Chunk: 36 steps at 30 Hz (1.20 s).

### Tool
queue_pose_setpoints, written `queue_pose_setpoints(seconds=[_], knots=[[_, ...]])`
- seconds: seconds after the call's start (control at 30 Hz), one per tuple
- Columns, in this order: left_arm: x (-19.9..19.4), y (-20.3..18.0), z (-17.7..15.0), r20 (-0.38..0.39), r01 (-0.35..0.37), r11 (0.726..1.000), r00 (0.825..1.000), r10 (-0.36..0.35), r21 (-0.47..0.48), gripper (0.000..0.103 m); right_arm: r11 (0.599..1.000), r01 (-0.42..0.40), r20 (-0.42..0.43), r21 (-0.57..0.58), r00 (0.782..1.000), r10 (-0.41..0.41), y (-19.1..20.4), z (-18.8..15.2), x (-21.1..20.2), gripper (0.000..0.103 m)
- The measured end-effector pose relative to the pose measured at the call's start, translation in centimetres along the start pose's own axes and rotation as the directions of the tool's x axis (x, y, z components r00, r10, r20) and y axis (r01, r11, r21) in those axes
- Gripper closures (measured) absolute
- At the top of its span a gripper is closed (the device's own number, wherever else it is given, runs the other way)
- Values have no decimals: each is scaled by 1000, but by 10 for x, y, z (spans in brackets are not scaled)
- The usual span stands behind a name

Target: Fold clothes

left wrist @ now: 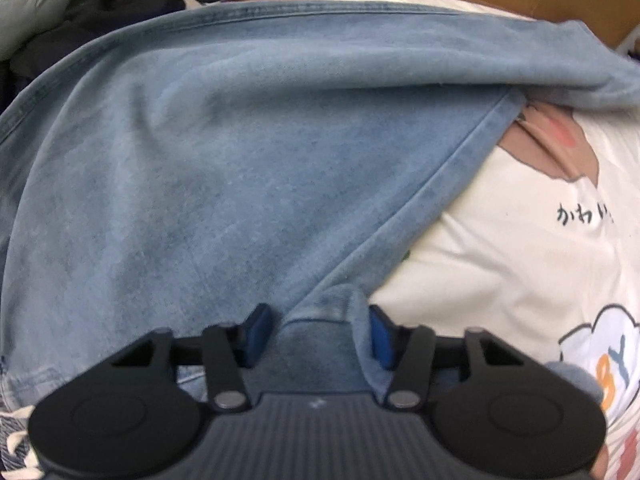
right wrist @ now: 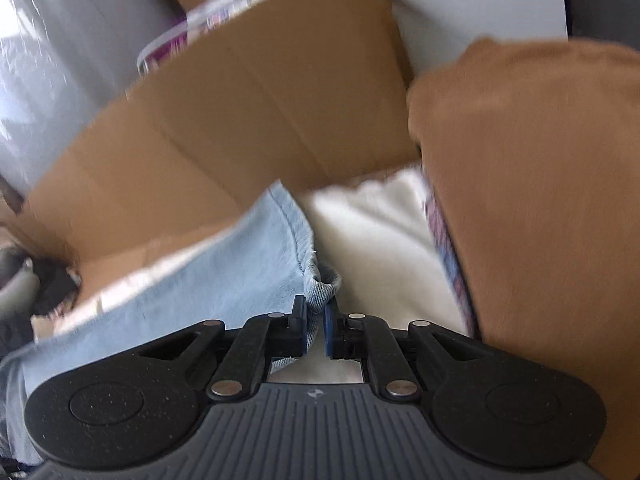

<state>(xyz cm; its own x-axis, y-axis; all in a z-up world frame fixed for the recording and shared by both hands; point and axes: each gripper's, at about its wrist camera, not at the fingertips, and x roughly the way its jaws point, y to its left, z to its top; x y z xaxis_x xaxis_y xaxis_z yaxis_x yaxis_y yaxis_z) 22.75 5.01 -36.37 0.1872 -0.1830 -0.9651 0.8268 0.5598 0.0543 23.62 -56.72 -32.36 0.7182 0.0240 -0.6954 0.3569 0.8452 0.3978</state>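
Observation:
A light blue denim garment (left wrist: 224,168) lies spread over a white printed T-shirt (left wrist: 520,248). In the left wrist view my left gripper (left wrist: 320,334) is at the garment's near edge. Its jaws are closed partway on a thick bunch of denim that fills the gap between the blue pads (left wrist: 258,332). In the right wrist view my right gripper (right wrist: 316,330) is shut on a frayed corner of the same denim garment (right wrist: 248,264), pinched just ahead of the fingertips. White cloth (right wrist: 372,232) lies under and beside that corner.
A brown cardboard box wall (right wrist: 240,120) stands right behind the clothes. A tan garment (right wrist: 540,200) fills the right side of the right wrist view. Dark clothes (left wrist: 120,4) are piled at the far left, next to a pale grey cushion (left wrist: 28,4).

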Motion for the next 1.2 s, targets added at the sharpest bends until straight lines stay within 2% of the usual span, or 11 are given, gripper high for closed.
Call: queue_pose_setpoints(seconds=[0.1,0.13,0.17,0.53,0.6,0.7,0.77,0.83,0.97,1.03,1.2], knots=[[-6,0,-4,2,-4,1000,1000,4,20,71,1000,-5,21,-13,1000,5,4,10,-2,97],[-9,1,-6,-1,4,1000,1000,-4,19,84,1000,-5,25,-16,1000,6,5,13,-2,97],[-13,2,-9,-5,12,1000,1000,-12,18,89,1000,-6,30,-19,1000,7,6,15,-3,97],[-46,20,-28,-43,22,1000,999,-21,18,90,999,0,52,-42,999,3,10,31,-2,97],[-48,21,-28,-54,26,1000,998,-25,17,88,999,5,47,-44,999,-3,9,29,-1,97],[-56,18,-21,-13,3,1000,1000,-2,27,69,999,13,31,-40,999,-12,6,22,2,97],[-61,16,-15,26,-19,999,999,18,33,43,999,16,23,-39,1000,-16,4,20,3,97],[-65,12,-9,62,-39,998,997,37,40,35,999,16,22,-41,1000,-15,4,19,4,97],[-40,3,8,26,-56,996,998,55,67,29,999,16,18,-44,1000,-15,3,18,5,97],[-26,3,7,-8,-99,994,995,99,48,26,999,16,18,-45,1000,-16,3,18,6,97],[-12,16,-4,-57,-113,993,992,111,-43,26,998,19,14,-56,1000,-18,4,17,8,97]])
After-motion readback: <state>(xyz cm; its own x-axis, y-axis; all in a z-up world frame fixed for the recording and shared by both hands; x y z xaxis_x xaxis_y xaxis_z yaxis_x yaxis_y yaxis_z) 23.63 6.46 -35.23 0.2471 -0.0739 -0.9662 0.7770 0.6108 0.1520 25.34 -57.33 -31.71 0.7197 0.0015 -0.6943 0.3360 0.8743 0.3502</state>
